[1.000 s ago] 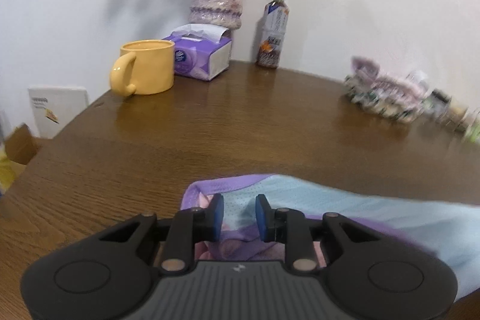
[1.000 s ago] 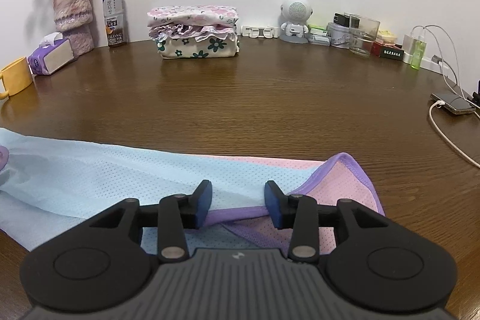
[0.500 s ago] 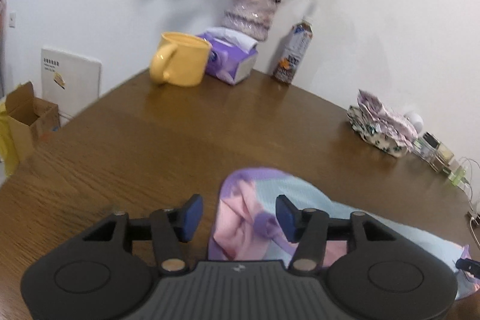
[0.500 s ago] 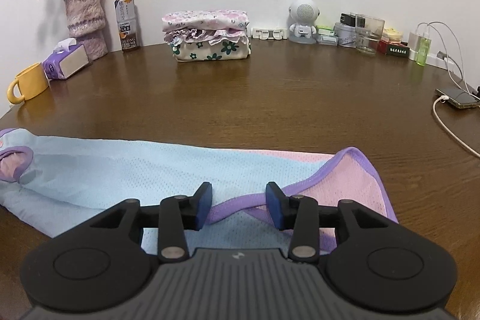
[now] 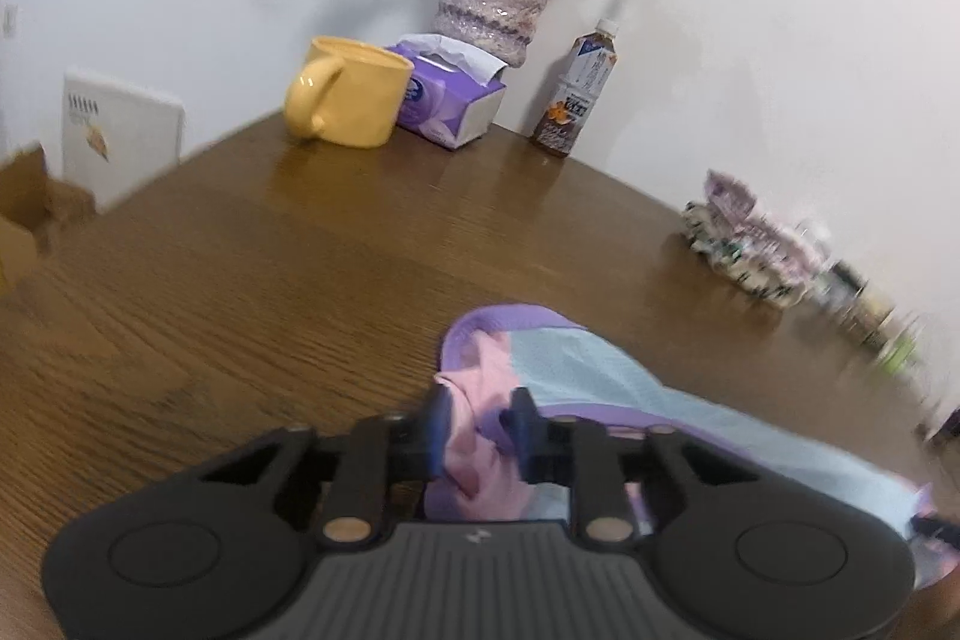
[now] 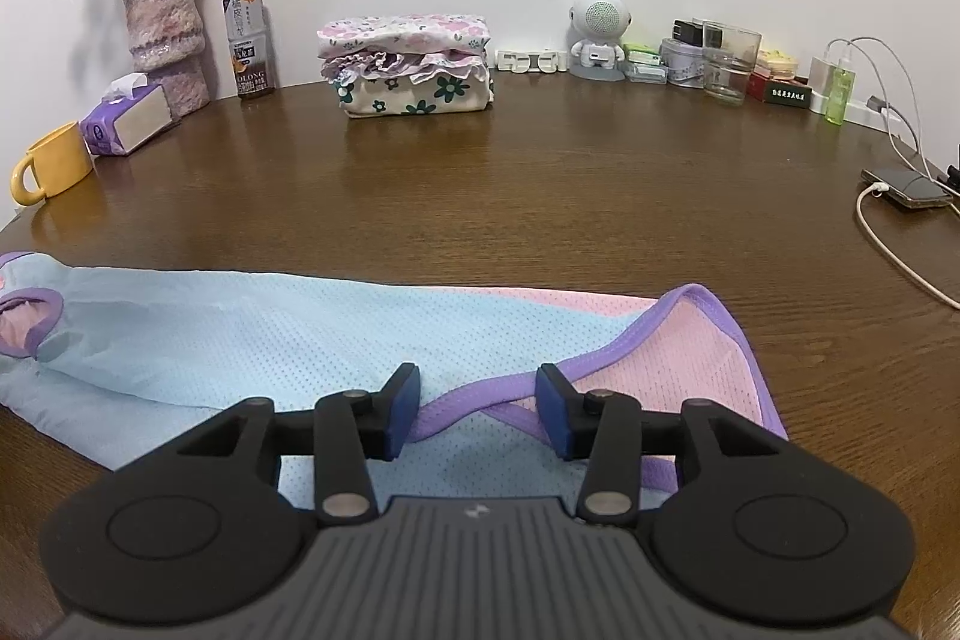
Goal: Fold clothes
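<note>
A mesh garment (image 6: 240, 322), light blue and pink with purple trim, lies stretched across the wooden table (image 6: 540, 196). In the left wrist view its bunched pink end (image 5: 474, 436) fills the gap between the pads of my left gripper (image 5: 480, 415), whose jaws are closing on it. The right wrist view shows my right gripper (image 6: 477, 400) low over the other end, its jaws opening. The crossing purple hem (image 6: 480, 400) lies between its fingers, and the pads stand clear of it.
A yellow mug (image 5: 354, 90), tissue box (image 5: 450, 105), flower vase (image 5: 492, 3) and drink bottle (image 5: 576, 93) stand at the back left. A folded floral stack (image 6: 414, 63) sits at the back. A glass (image 6: 729, 60), small items and a cabled phone (image 6: 906, 190) occupy the right.
My left gripper spread wide, shifted over the garment's pink end and closed on it, rolling a little. The right gripper's jaws stand slightly wider; it has stayed in place.
</note>
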